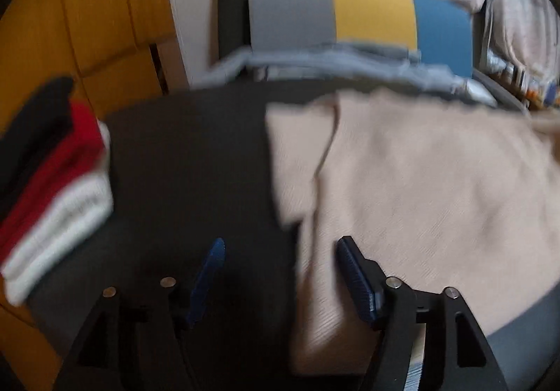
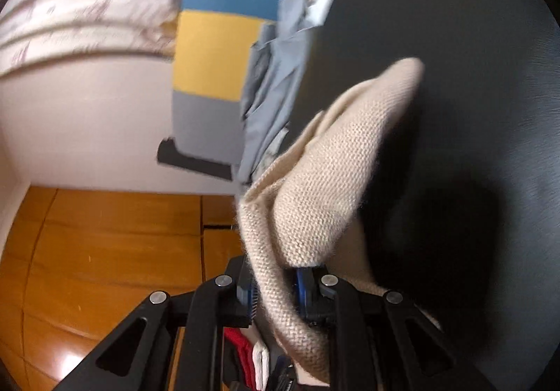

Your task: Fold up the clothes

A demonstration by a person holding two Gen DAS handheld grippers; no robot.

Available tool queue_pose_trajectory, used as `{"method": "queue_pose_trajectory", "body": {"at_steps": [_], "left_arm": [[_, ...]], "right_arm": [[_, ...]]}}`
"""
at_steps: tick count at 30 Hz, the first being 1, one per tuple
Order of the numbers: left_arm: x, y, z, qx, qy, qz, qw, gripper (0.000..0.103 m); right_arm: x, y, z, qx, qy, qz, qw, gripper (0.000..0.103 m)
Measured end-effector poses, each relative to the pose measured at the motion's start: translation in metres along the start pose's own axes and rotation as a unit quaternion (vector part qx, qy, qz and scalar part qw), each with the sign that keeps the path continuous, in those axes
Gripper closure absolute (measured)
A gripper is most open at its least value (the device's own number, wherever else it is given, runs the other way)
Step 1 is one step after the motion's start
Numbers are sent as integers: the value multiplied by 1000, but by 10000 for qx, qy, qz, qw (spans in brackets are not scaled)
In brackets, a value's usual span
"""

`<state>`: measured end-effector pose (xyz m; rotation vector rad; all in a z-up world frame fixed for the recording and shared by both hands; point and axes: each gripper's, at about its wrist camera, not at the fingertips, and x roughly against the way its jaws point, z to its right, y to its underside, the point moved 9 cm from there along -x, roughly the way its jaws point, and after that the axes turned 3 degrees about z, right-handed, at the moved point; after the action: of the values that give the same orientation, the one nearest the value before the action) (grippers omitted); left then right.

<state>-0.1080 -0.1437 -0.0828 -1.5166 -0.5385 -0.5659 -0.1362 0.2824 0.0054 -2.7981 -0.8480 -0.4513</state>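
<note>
Left gripper (image 1: 280,247) spread wide, empty, just over near edge of beige sweater (image 1: 420,188) on dark table (image 1: 182,160). Right gripper (image 2: 274,289) clamped on sweater fold, lifted off table. Folded stack (image 1: 52,188) at left.

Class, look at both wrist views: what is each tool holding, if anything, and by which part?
The right tool pinches a bunched fold of the beige knitted sweater. The left tool is open, holding nothing.
</note>
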Motion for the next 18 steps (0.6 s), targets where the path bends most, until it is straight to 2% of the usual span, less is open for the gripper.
{"method": "queue_pose_trajectory", "body": {"at_steps": [2,4,10,15,18], "left_arm": [[-2,4,-9,369,315,-19,9988,27],[-3,6,-11,507,429,-26,9978,26],[-1,6,-10,408,368,23,9985,23],[-4,6,-7,393,449,4,9982,20],[-5,6,-6,390,500,-3,9980,18]], "right_arm": [[-14,17,-22,243,42,-112,9996,87],[-26,34,-45,489,34,-260,9985,87],[-87,105,-96,1042,-30,-892,9905,87],[-154,177,-101,1894,435,-1487,9696,87],[-189,219,-82,2434,859,-1824,9487,87]]}}
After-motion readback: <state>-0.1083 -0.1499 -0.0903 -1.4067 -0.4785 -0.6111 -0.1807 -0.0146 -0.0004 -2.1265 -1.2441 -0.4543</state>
